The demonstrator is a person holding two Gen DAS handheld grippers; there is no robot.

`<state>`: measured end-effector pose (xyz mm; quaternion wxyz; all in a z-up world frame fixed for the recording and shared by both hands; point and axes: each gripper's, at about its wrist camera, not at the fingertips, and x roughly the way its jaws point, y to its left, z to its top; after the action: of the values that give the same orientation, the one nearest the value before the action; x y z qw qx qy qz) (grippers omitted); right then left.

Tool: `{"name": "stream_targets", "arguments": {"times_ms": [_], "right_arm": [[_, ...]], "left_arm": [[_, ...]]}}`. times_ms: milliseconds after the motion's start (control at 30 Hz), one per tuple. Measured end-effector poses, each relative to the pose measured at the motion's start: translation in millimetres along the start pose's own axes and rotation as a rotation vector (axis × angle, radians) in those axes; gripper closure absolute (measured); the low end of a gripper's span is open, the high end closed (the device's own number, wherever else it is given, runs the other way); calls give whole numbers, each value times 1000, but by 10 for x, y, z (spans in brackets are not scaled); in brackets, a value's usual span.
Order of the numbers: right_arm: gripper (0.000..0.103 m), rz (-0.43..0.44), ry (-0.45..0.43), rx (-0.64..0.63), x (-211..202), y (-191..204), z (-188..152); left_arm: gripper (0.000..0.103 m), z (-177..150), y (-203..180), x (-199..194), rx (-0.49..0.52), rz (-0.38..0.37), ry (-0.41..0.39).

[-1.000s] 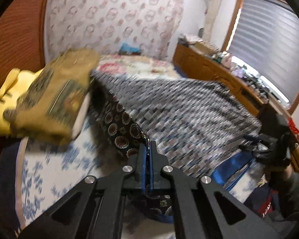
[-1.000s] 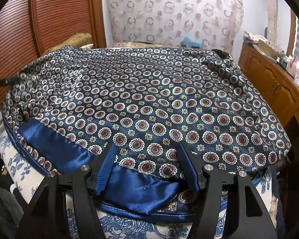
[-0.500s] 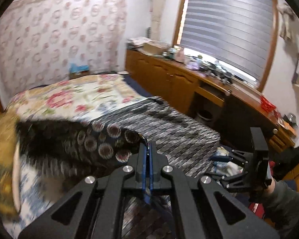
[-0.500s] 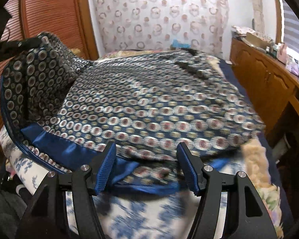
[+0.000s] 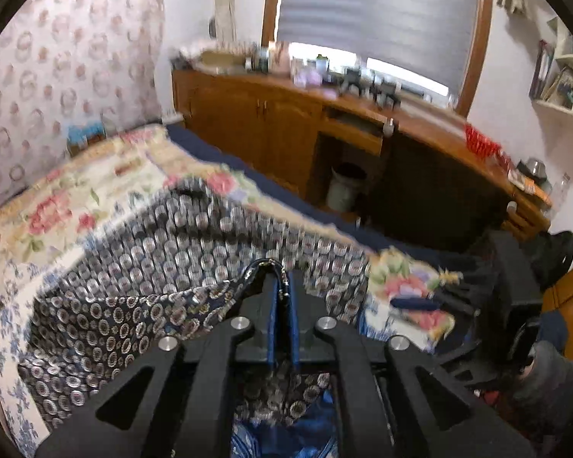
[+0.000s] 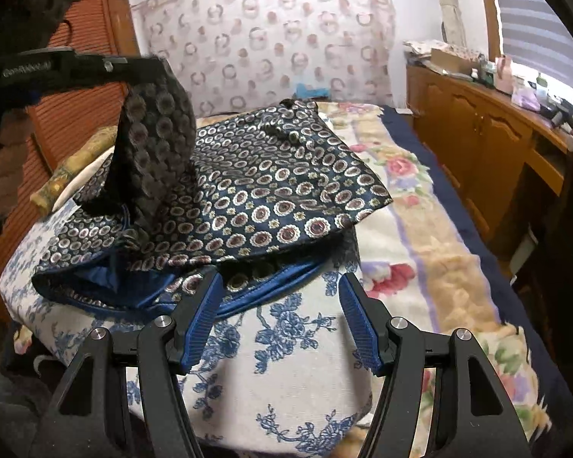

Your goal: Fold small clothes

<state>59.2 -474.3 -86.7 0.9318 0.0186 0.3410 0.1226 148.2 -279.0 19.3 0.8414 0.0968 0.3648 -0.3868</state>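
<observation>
A dark blue garment [image 6: 271,191] with round medallion print and a shiny blue lining lies on the bed. One side of it is lifted and hangs folded over itself. My left gripper [image 5: 280,282] pinches that lifted edge of the garment [image 5: 172,252] between its blue pads, and its jaws are starting to open. In the right wrist view the left gripper [image 6: 133,65] sits high at the upper left, with cloth draping from it. My right gripper [image 6: 282,286] is open just in front of the blue hem, with only bedsheet between its fingers. It also shows as the right gripper [image 5: 450,297] at the bed's right edge.
The bed carries a blue-flowered sheet [image 6: 286,362] and a rose-patterned blanket [image 6: 431,236]. A yellow-brown pillow [image 6: 76,164] lies at the left by a wooden sliding door. A long wooden cabinet [image 5: 279,133] with clutter runs under the window, with a bin [image 5: 345,187] below it.
My left gripper swept the garment's edge up and across, doubling the cloth over. The right gripper drew back off the hem it straddled; the garment now covers less of the bed.
</observation>
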Motion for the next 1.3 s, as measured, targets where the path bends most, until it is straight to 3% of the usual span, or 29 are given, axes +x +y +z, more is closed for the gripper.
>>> {"name": "stream_targets", "arguments": {"times_ms": [100,233,367,533,767,1000,1267,1300], "right_arm": [[38,1,0,-1,13,-12,2],[38,2,-2,-1,11,-26,8],[38,2,-8,-2,17,-20,75],[38,23,-30,-27,2,101,239],[38,86,-31,-84,132,478,424],[38,135,-12,-171,340,891,581],[38,124,14,-182,522,832,707],[38,121,18,-182,542,818,714]], "left_arm": [[84,-50,69,35,-8,-4,39],[66,-96,149,-143,-23,29,8],[62,-172,316,-503,-22,85,-42],[61,-474,758,-839,-75,180,-58],[61,-1113,1415,-879,-178,288,24],[61,-1537,1793,-562,-290,241,99],[62,-1591,1905,-262,-314,215,132],[66,-1579,1913,-263,-316,204,129]]}}
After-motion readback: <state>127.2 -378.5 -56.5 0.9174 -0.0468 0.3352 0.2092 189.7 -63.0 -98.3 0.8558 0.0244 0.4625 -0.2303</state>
